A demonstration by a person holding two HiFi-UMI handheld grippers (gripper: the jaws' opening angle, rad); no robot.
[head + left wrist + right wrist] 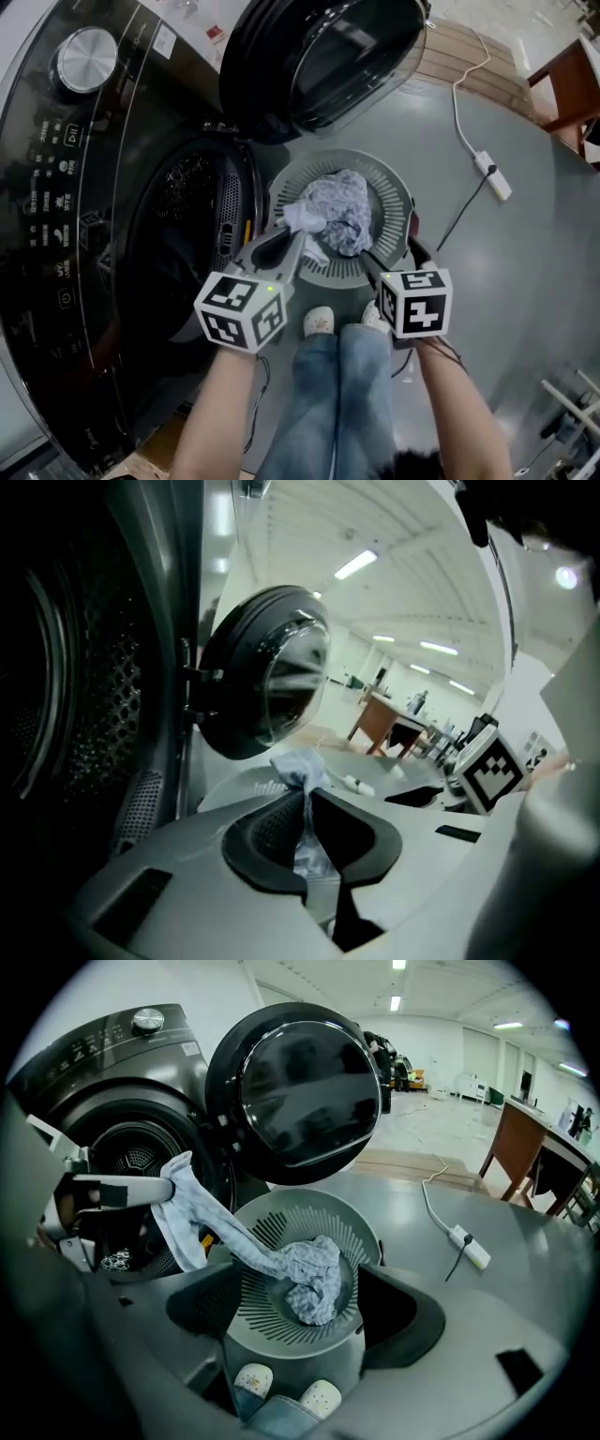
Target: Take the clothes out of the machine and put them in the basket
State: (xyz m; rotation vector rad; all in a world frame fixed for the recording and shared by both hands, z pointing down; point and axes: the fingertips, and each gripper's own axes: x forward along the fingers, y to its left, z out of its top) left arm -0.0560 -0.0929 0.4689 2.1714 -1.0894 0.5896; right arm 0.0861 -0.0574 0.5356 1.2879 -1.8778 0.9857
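A pale blue-white cloth [342, 208] lies mostly in the round grey slotted basket [389, 192] on the floor in front of the washing machine. One end of it stretches up and left over the basket's rim. My left gripper [297, 230] is shut on that end, between the drum opening and the basket. In the left gripper view the cloth [298, 766] is pinched between the closed jaws of that gripper [307, 797]. My right gripper [394, 256] hangs open and empty over the basket's near right rim. The right gripper [300, 1277] looks down on the cloth [314, 1279].
The dark washing machine [56, 187] fills the left, its round door [323, 56] swung open beyond the basket, its drum opening [183, 234] dark. A white power strip [494, 176] with cable lies on the grey floor at right. A wooden table [572, 84] stands far right. The person's shoes [319, 322] are beside the basket.
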